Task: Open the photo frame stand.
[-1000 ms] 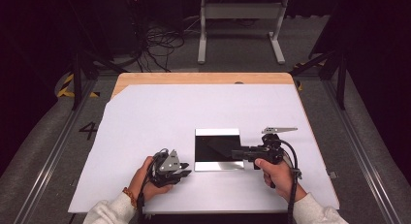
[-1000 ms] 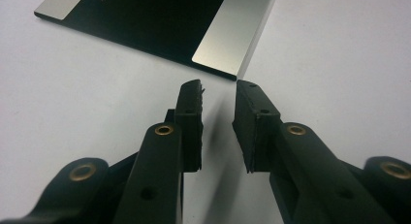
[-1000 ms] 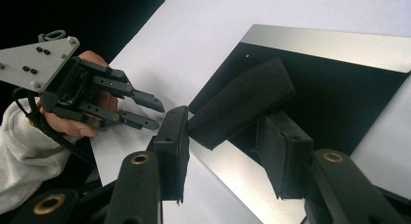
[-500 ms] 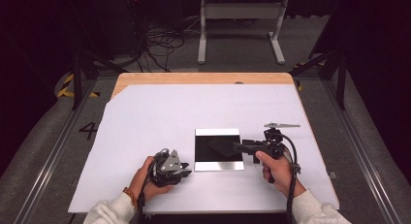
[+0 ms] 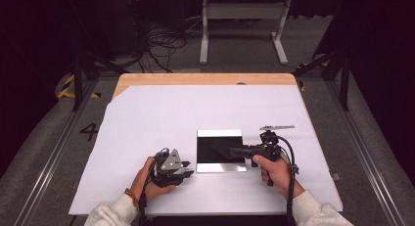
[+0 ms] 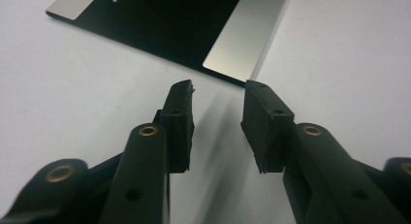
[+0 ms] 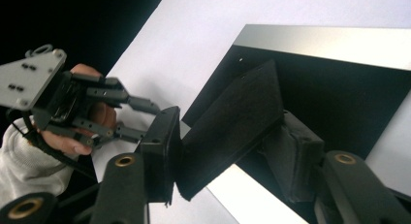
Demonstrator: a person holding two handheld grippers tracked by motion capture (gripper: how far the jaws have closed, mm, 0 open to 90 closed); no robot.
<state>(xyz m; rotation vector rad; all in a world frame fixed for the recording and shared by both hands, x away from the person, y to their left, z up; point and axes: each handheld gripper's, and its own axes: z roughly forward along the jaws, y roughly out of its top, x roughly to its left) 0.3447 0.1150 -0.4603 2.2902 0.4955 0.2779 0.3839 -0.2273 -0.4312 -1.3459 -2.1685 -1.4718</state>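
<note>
Black cloth: a dark, stiff-looking flap [image 7: 232,127], held between the jaws of the right gripper; one corner lifted off the panel, the rest hard to tell apart from the dark surface beneath.
Panel: flat square plate [image 5: 221,150], black centre with silver strips at its 12 and 6 o'clock edges; lies on the near half of the tabletop, right of centre.
Right gripper: [image 5: 241,151] at the panel's 3 o'clock edge, jaws closed on the black cloth, reaching toward 9 o'clock.
Left gripper: [image 6: 218,120] near the panel's 8 o'clock corner, apart from it; jaws narrowly parted, holding nothing.
Tabletop: white sheet [image 5: 161,118] over a wooden board.
Step in hand: likely peeling or folding the cloth across the panel.
Next move: probably carrying the lifted corner across; the idle gripper may need to steady the panel.
</note>
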